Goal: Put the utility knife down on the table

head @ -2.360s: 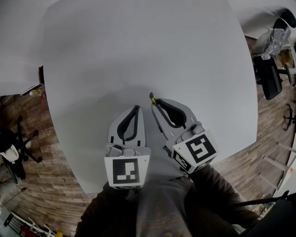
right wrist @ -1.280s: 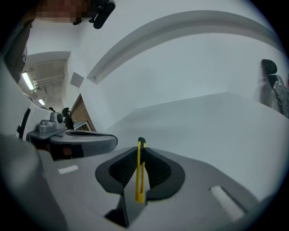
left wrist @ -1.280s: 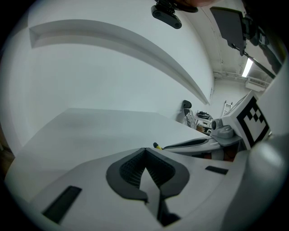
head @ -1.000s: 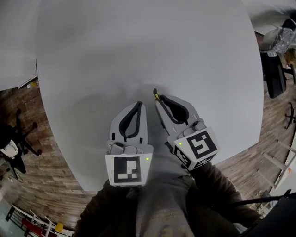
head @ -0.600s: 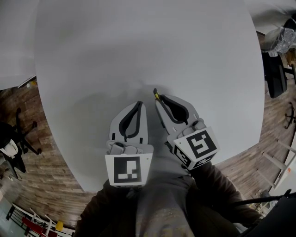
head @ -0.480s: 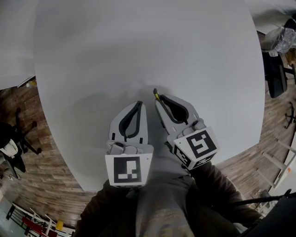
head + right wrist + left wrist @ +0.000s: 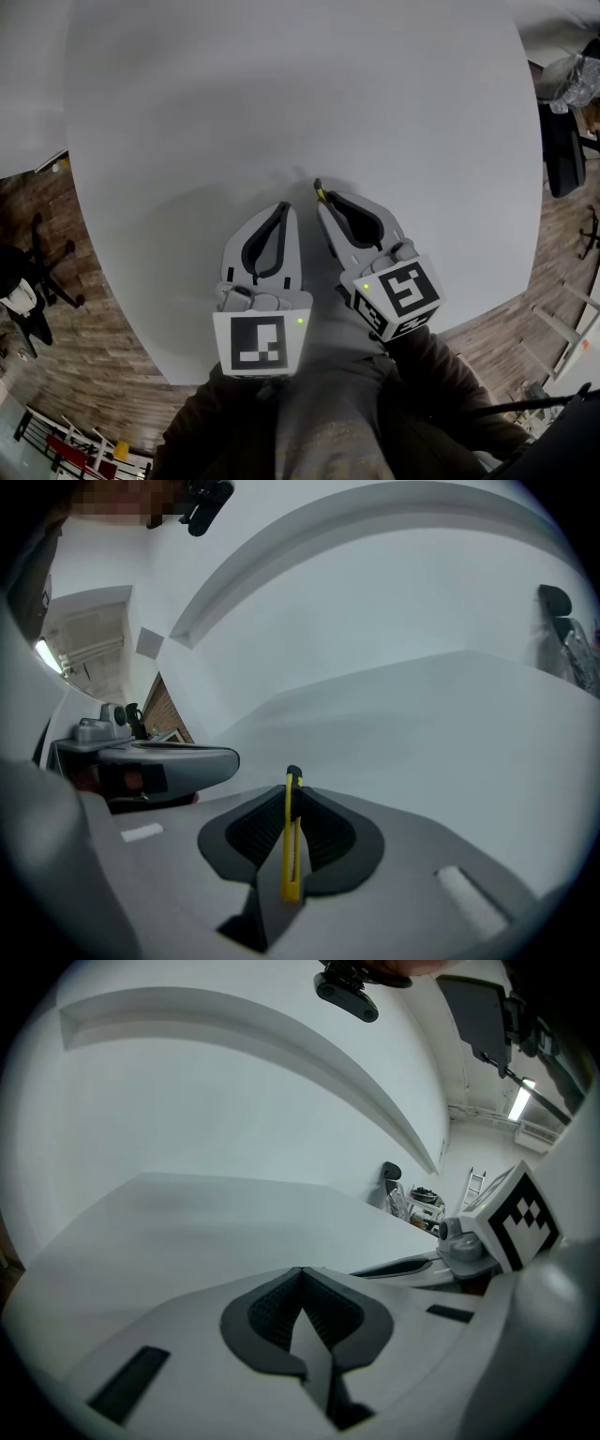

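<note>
A slim yellow and black utility knife (image 7: 292,834) is clamped between the pads of my right gripper (image 7: 292,799), its black tip sticking out past the fingertips. In the head view the knife (image 7: 319,191) pokes forward from the right gripper (image 7: 322,201), held just above the near part of the white round table (image 7: 281,94). My left gripper (image 7: 279,210) hovers beside it on the left, shut with nothing between its pads (image 7: 277,1309). The two grippers lie side by side, a small gap apart.
The white table (image 7: 206,1213) stretches ahead of both grippers. Wooden floor surrounds it, with black office chairs at the left (image 7: 23,291) and right (image 7: 562,141). A second white table edge (image 7: 28,141) shows at far left.
Almost nothing has moved. Both grippers hold the same pose with the knife still clamped; the view has shifted very slightly.
</note>
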A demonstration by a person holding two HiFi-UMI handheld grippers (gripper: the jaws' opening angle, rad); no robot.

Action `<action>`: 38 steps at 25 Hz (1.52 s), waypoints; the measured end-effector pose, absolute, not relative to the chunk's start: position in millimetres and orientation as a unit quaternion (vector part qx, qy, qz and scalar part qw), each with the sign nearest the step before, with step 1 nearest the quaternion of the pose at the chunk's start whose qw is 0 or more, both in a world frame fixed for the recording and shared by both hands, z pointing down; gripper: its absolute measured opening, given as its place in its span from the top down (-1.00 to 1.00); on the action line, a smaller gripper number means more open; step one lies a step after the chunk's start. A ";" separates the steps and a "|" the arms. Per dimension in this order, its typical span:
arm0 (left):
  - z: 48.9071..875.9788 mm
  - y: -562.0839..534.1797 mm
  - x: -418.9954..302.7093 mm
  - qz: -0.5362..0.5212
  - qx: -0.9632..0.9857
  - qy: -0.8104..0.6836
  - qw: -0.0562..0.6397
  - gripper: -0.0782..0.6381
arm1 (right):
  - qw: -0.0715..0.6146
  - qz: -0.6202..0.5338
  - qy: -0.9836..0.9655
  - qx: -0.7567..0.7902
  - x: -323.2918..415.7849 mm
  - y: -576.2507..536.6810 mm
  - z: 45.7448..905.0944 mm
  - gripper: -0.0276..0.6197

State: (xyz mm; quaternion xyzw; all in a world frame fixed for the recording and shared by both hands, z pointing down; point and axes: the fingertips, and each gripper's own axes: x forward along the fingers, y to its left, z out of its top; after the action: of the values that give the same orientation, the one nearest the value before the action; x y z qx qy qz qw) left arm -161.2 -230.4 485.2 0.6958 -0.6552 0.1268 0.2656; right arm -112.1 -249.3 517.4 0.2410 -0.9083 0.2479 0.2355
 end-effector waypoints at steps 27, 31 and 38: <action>485.1 -230.3 -159.2 0.128 0.697 -0.654 0.263 0.77 | 0.234 0.249 -0.907 0.244 -111.1 -249.8 518.1 0.69; 482.7 -230.2 -158.1 0.126 0.697 -0.655 0.264 0.78 | 0.233 0.248 -0.908 0.243 -111.5 -249.5 515.5 0.77; 472.1 -228.3 -157.9 0.123 0.698 -0.657 0.257 0.78 | 0.224 0.241 -0.912 0.245 -111.2 -248.7 502.1 0.91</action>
State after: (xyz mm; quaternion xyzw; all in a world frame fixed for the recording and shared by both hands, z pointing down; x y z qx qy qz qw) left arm -157.9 -228.3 472.1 0.6980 -0.6570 0.1233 0.2569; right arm -111.2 -248.7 502.1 0.2447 -0.9121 0.2412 0.2237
